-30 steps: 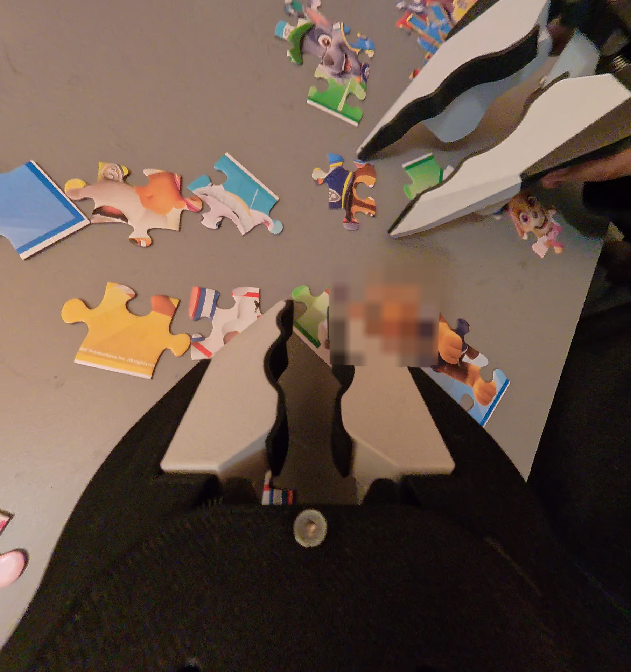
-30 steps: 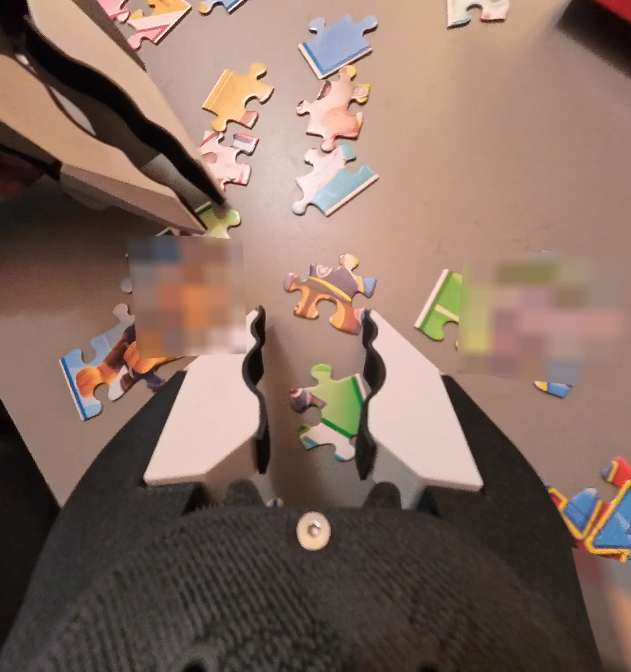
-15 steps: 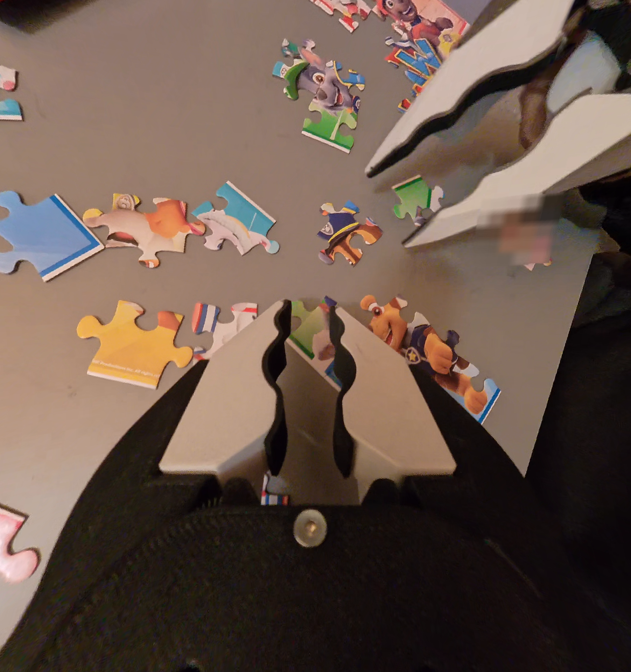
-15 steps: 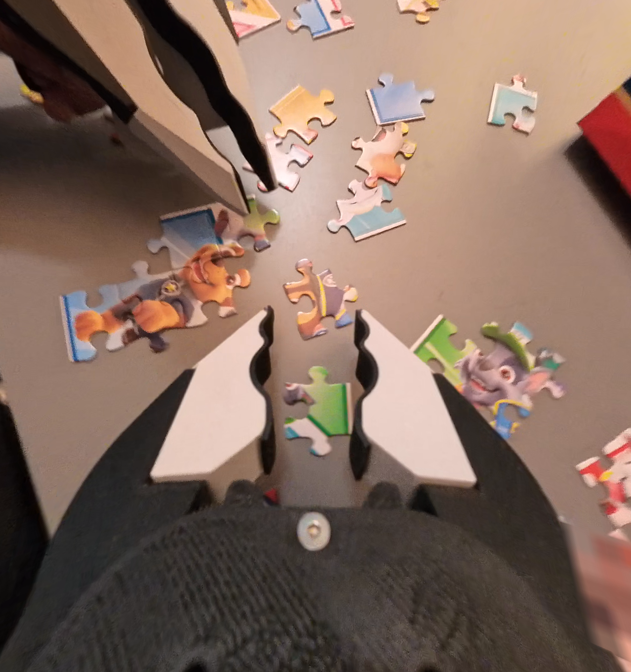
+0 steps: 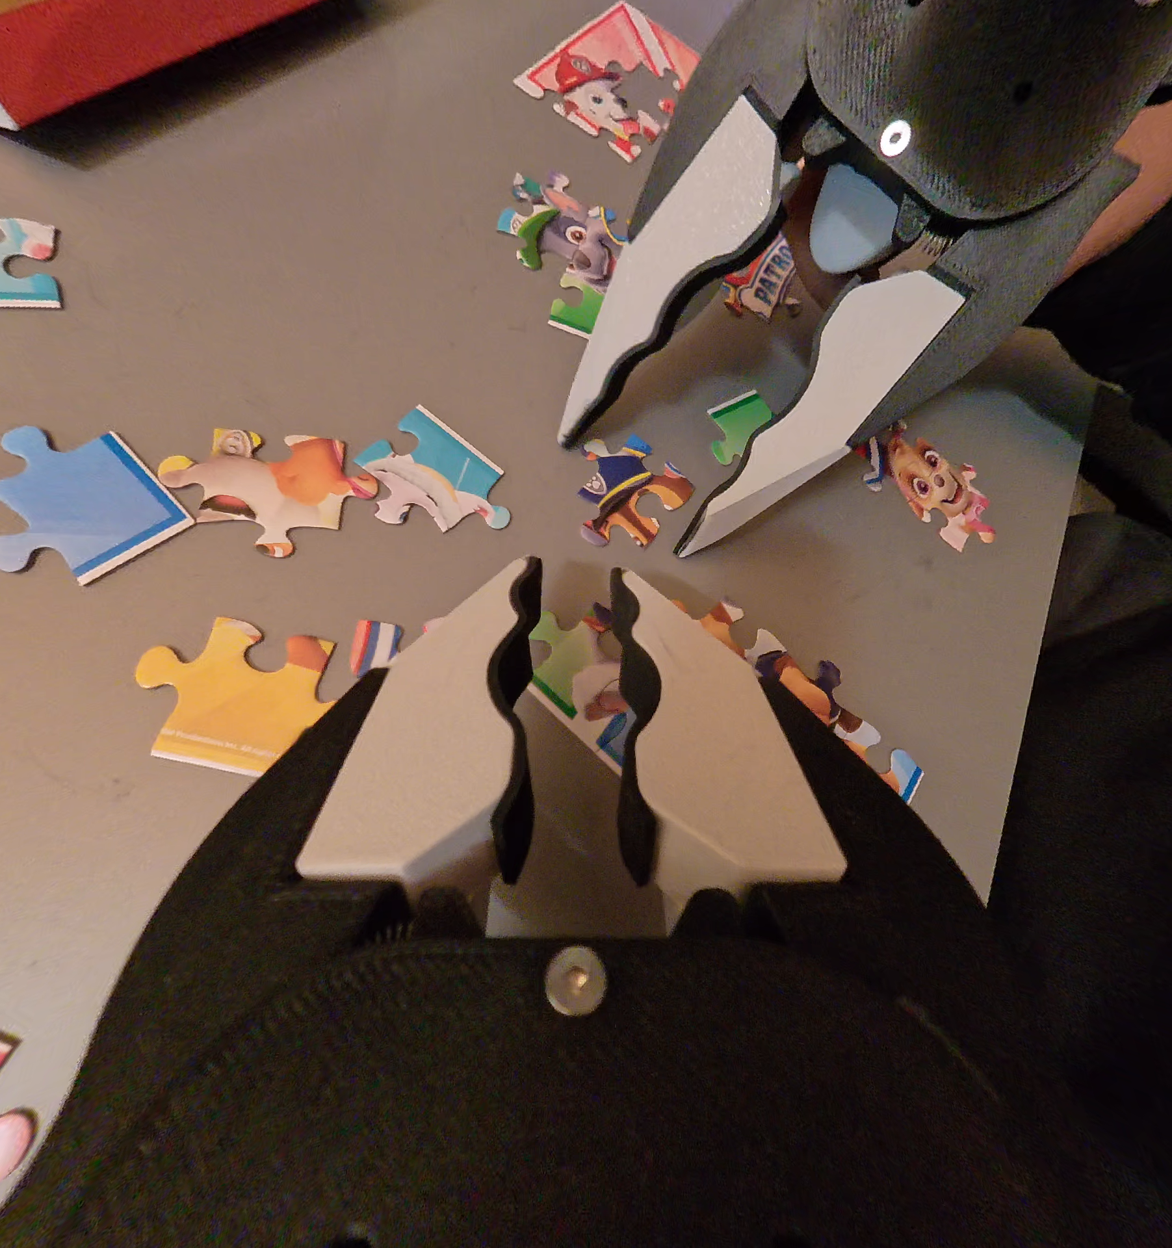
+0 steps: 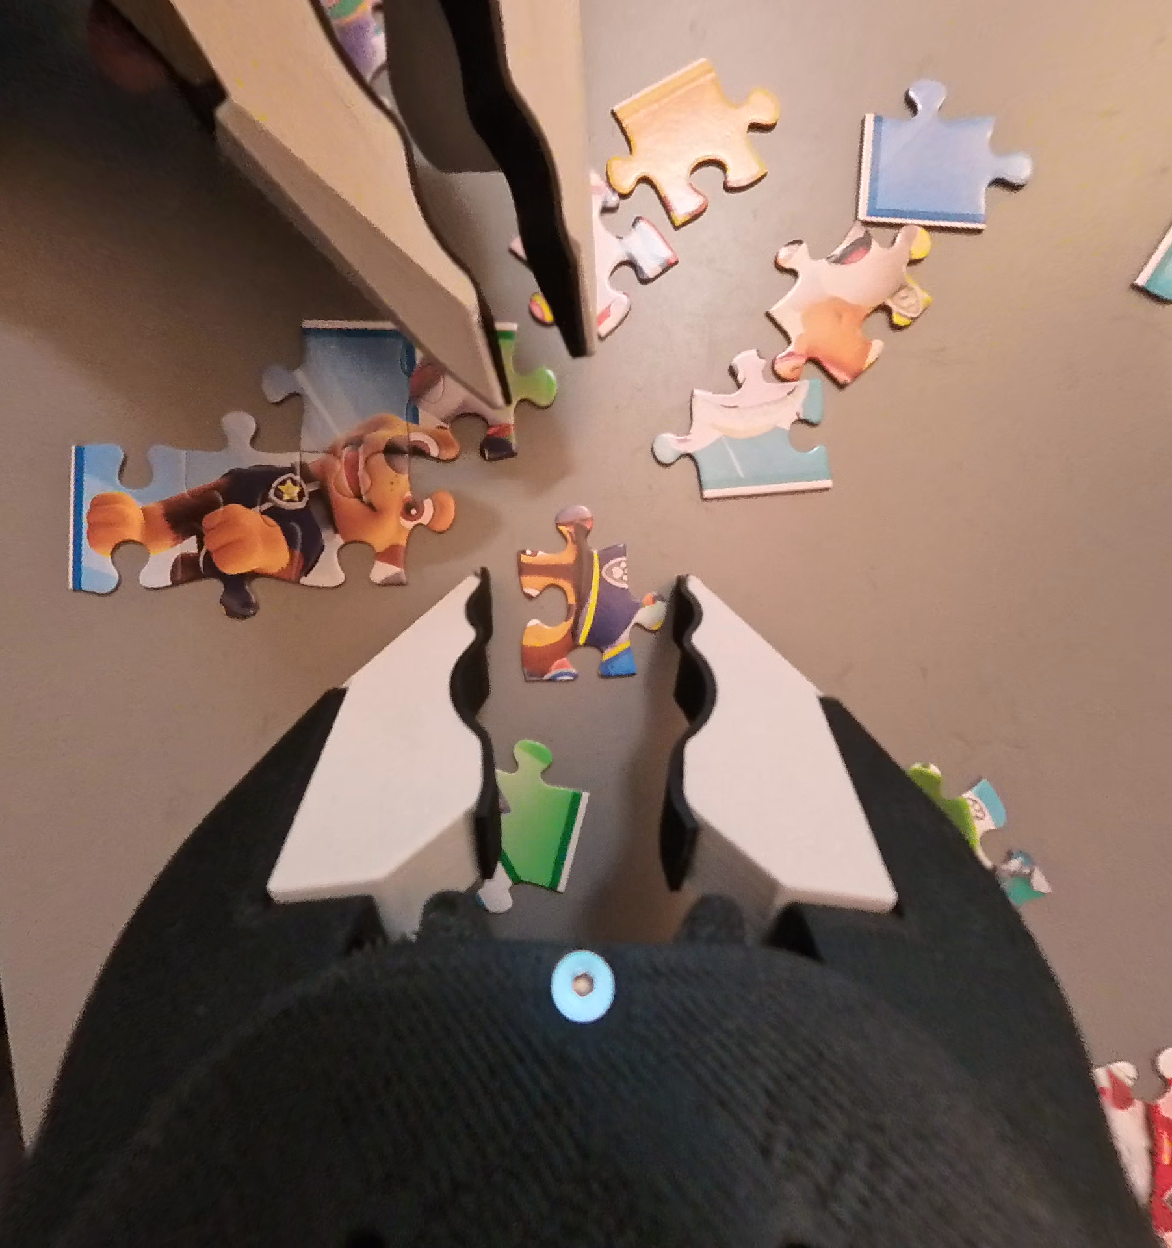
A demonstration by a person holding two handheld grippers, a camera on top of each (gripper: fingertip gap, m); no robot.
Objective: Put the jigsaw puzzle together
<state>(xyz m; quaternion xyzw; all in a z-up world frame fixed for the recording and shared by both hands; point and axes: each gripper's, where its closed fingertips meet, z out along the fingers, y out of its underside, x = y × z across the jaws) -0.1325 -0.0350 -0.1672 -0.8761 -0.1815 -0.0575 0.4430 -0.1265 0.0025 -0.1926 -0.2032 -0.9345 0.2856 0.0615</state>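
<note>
My left gripper (image 5: pixel 575 574) hovers with its jaws slightly apart and nothing in them, over the joined dog pieces (image 6: pixel 252 513) with a green piece (image 5: pixel 563 658) at their edge. To its right, my right gripper (image 6: pixel 579 587) is spread wide around the navy-and-orange puzzle piece (image 6: pixel 579 601), which lies flat on the grey table (image 6: pixel 907 641); neither pad presses it. I'd judge the piece to be light, stiff glossy card, best pinched across its knobbed edges. Another green piece (image 6: pixel 542 824) lies nearer my wrist.

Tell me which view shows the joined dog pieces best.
The right wrist view: the joined dog pieces lie nearly whole in the open, only their far edge under the left gripper. In the left wrist view, that gripper hides most of them.
</note>
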